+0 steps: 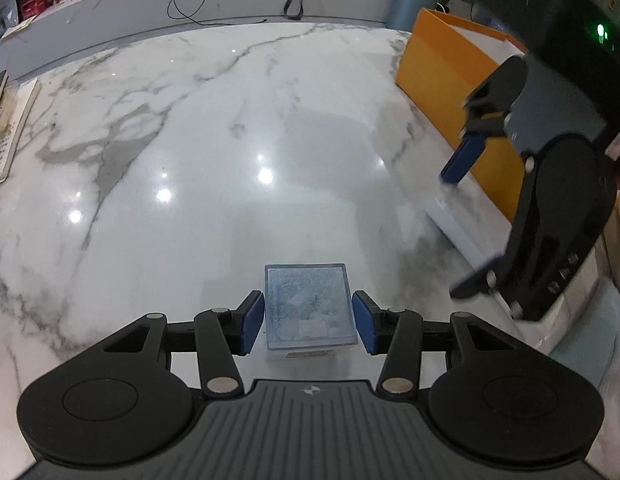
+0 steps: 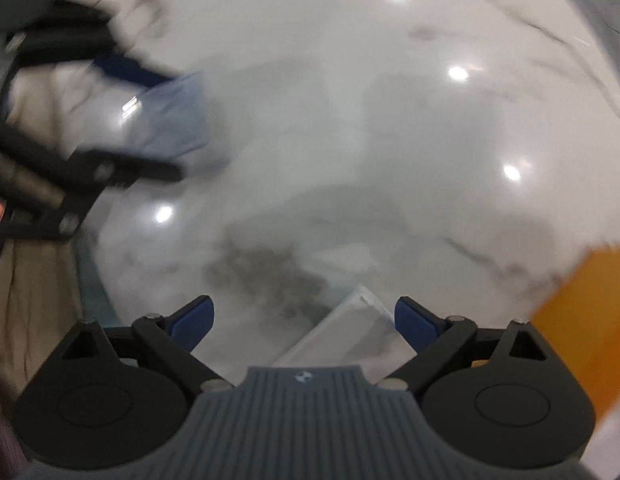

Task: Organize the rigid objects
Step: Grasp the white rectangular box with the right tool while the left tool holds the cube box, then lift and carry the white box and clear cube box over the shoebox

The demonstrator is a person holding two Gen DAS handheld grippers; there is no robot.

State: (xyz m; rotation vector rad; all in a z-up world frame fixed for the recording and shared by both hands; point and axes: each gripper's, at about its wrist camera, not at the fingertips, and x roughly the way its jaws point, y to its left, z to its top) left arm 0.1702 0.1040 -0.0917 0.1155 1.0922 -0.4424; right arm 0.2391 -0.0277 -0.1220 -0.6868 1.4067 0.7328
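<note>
**Two grippers over a marble counter, each framing a clear box**

The left gripper [image 1: 308, 322] had its blue pads [image 1: 252, 322] spread to either side of a small clear box [image 1: 310, 308] with pale pieces inside; narrow gaps showed on both sides, so the box stood released on the marble counter [image 1: 170, 160], not gripped. The right gripper [image 2: 304, 320] was likewise spread wide, a second clear box [image 2: 349, 336] lying tilted between its fingers near the right pad, seemingly untouched, though motion blur left this uncertain. Farther right stood an orange bin [image 1: 441, 80]. The step in hand appeared to be either picking up or setting down the boxes. If picking, the next move would call for closing squarely on flat sides.
</note>
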